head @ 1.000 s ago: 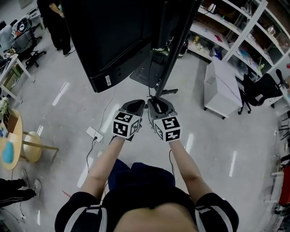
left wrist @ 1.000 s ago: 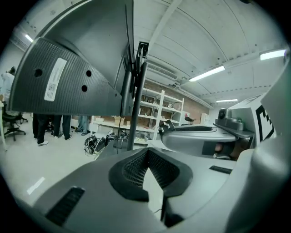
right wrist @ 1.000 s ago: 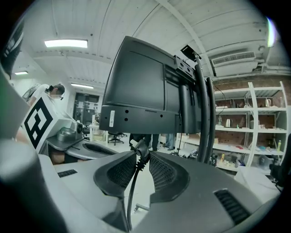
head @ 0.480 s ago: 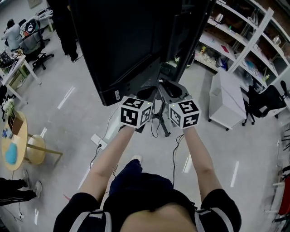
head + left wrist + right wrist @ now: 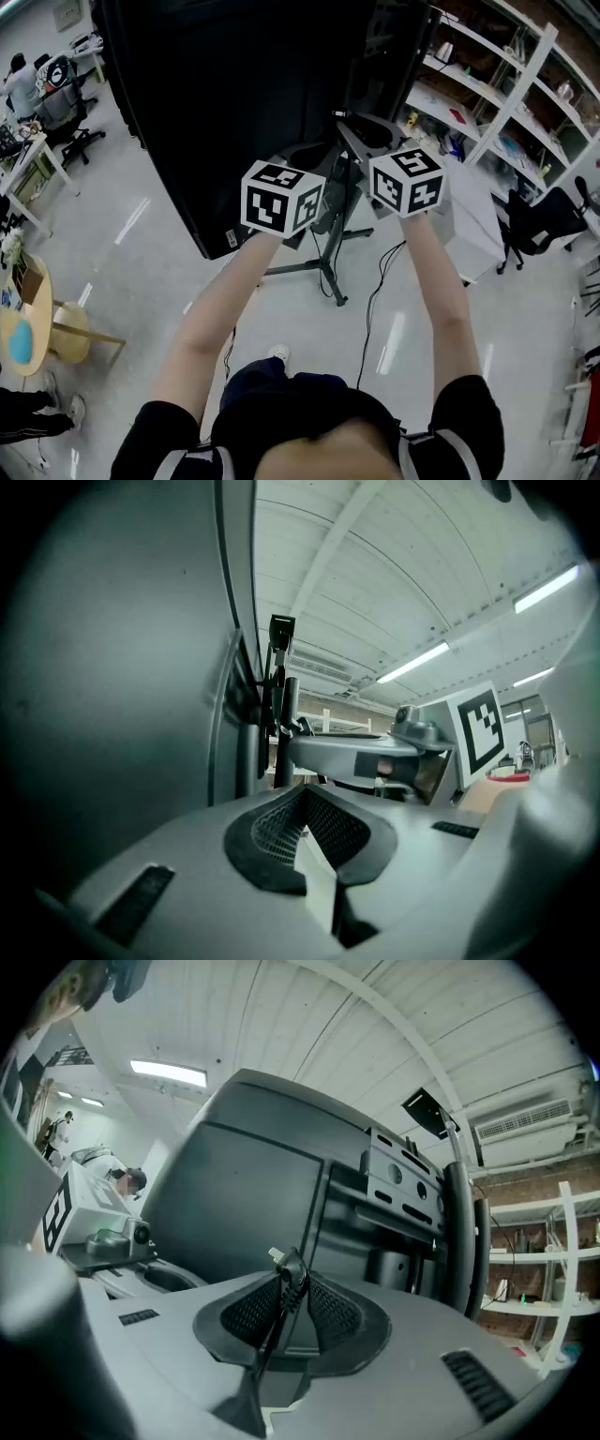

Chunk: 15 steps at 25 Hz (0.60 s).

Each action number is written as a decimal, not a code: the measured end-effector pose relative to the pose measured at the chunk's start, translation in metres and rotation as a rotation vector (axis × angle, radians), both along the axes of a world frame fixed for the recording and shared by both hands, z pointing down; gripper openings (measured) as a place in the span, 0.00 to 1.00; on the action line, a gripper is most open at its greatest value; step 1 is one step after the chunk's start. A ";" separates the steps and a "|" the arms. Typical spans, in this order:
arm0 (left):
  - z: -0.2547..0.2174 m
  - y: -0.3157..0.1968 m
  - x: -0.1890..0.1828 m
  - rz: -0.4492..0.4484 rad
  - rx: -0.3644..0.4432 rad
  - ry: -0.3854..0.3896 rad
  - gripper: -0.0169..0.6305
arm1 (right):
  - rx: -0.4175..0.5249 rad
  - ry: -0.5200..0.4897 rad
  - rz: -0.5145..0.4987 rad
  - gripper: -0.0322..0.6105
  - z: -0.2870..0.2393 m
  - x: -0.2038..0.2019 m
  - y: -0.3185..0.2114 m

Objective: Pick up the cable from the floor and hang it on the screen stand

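Right gripper (image 5: 292,1277): clamped on the cable (image 5: 373,300) by its plug end, rest trailing to the floor | left gripper (image 5: 302,794): jaws together, empty | I hold both high beside the screen stand (image 5: 456,1241), probably to find a hanging spot.

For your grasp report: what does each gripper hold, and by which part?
The right gripper pinches the black cable just below its plug; the left gripper is shut on nothing.
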<state>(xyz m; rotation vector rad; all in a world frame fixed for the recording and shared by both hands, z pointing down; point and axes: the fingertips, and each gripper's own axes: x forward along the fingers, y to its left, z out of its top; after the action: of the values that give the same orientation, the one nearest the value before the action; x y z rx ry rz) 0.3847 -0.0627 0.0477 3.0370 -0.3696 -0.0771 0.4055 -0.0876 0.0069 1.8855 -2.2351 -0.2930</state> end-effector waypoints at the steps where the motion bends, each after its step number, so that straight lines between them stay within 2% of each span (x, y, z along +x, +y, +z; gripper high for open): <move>1: -0.007 -0.005 0.003 -0.004 0.016 0.000 0.04 | 0.009 0.008 -0.008 0.21 -0.010 0.002 -0.005; 6: -0.039 -0.029 0.014 -0.023 0.057 0.037 0.04 | 0.046 0.059 -0.046 0.21 -0.055 0.010 -0.028; 15: -0.083 -0.045 0.028 -0.057 0.121 0.086 0.04 | 0.148 0.190 -0.141 0.21 -0.169 -0.004 -0.038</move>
<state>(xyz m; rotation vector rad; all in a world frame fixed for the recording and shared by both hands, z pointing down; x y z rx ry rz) 0.4130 -0.1080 -0.0357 3.1286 -0.4614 -0.2409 0.4012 -0.1256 -0.1620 1.6891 -2.2741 -0.6485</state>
